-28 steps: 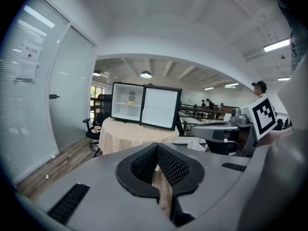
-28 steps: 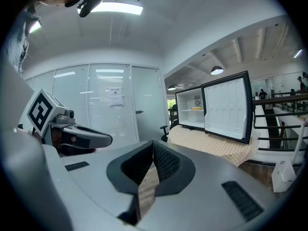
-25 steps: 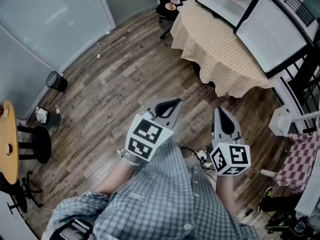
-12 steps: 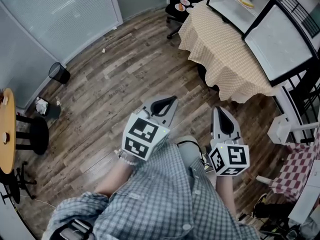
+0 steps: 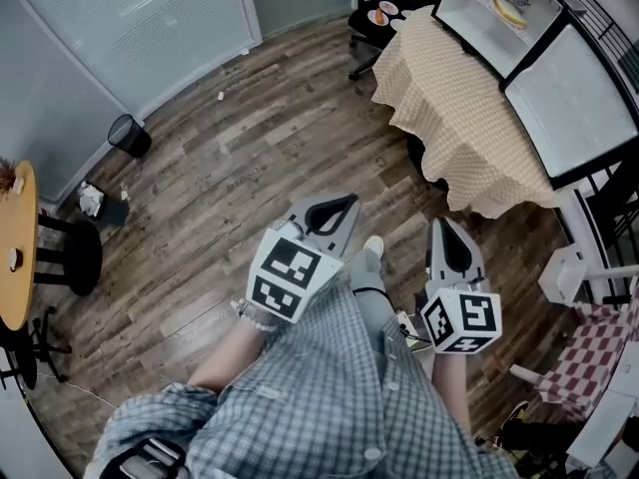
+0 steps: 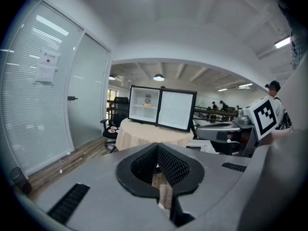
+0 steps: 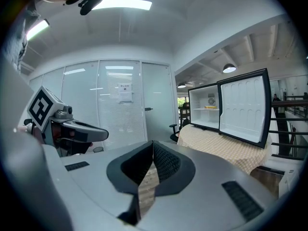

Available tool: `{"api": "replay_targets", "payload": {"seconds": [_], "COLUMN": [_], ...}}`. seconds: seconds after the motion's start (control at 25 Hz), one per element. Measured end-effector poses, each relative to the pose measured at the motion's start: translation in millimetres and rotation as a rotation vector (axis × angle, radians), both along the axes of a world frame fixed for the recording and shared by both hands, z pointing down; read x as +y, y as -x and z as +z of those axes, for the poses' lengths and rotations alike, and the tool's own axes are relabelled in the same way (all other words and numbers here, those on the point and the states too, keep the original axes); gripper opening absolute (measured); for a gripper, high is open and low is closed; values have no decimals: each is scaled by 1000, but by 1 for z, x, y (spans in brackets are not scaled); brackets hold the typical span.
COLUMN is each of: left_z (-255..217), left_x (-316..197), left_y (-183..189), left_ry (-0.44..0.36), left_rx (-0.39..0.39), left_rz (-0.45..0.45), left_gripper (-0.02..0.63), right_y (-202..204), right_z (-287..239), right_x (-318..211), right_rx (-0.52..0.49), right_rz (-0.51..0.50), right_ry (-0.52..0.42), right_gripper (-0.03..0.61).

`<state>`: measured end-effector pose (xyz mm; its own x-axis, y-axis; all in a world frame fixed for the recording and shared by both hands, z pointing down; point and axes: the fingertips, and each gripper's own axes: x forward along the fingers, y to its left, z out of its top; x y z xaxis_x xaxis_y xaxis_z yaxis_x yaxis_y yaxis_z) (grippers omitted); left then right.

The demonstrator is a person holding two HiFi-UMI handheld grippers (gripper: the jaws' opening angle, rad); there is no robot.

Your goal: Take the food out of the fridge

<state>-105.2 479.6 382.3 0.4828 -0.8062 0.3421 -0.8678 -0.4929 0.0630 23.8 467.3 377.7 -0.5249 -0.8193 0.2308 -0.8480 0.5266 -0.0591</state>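
Note:
A small fridge (image 5: 496, 15) stands on a table under a beige checked cloth (image 5: 469, 118) at the far right, its door (image 5: 571, 76) swung open. Yellow food (image 5: 511, 10) lies on its shelf, also visible in the right gripper view as food (image 7: 210, 107). My left gripper (image 5: 339, 205) and right gripper (image 5: 443, 224) hang side by side over the wooden floor, well short of the table. Both are shut and hold nothing. The left gripper view shows the fridge (image 6: 144, 105) far ahead beyond the closed jaws.
An office chair (image 5: 377, 16) carrying plates stands at the table's far end. A black bin (image 5: 130, 135) and litter lie by the glass wall. A round wooden table (image 5: 12, 257) and a stool (image 5: 75, 257) are at left, a red checked cloth (image 5: 589, 347) at right.
The floor and table have shifted in the head view as the person walks. A shoe now shows between the two grippers. Both grippers stay shut and level in front of the body.

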Motion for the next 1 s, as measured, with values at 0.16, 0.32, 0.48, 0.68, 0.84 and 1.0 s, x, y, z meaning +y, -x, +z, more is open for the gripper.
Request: {"api": "replay_targets", "payload": {"seconds": [0.16, 0.32, 0.48, 0.68, 0.84, 1.0], "left_z": [-3, -6, -3, 0, -7, -12], "left_x": [-16, -40, -64, -96, -128, -161], "left_y": [1, 8, 15, 13, 13, 14], "left_ry": [-13, -25, -12, 13, 3, 0], "left_rx": [-11, -22, -20, -5, -7, -5], "left_rz": [-23, -73, -108, -131, -153, -182], "left_gripper": [6, 6, 6, 6, 6, 6], "right_y": [-2, 2, 13, 20, 22, 23], "right_z": [3, 7, 12, 18, 12, 6], "right_x": [-22, -54, -87, -124, -159, -197], "right_rx": [-6, -10, -17, -2, -3, -7], "right_rz": [-16, -45, -85, -132, -157, -183], "right_ry": [8, 20, 26, 46, 41, 37], "right_gripper": [11, 11, 11, 11, 11, 11]}}
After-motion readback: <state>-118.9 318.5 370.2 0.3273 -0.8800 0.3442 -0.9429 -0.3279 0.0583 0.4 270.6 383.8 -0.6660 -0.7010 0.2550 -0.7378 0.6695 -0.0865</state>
